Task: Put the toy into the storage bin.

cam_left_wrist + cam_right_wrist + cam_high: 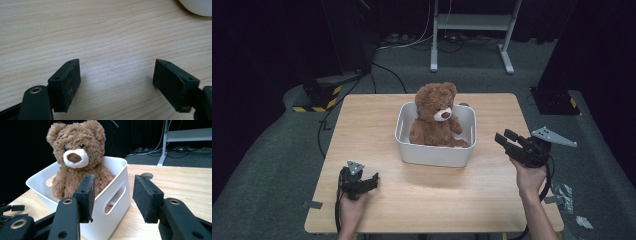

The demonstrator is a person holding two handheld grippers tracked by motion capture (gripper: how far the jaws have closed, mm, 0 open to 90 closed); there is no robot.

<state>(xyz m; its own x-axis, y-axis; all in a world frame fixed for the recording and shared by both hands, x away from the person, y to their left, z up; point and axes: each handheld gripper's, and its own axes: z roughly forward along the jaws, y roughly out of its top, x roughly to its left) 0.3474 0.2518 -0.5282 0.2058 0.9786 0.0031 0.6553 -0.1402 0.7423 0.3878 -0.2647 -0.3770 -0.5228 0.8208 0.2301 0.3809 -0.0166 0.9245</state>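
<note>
Nearest, at the front-left of the wooden surface: left gripper low over the bare wood, jaws spread wide with nothing between them (only grain showing in the left gripper view). Farther back on the right: right gripper lifted off the surface, jaws parted about halfway and empty, aimed toward the bin's near side wall with its handle slot. Beyond both, at mid-surface: white plastic bin with the brown teddy bear seated upright inside, head and shoulders well above the rim. Behind the surface: grey carpet floor, cables, a white frame stand.
</note>
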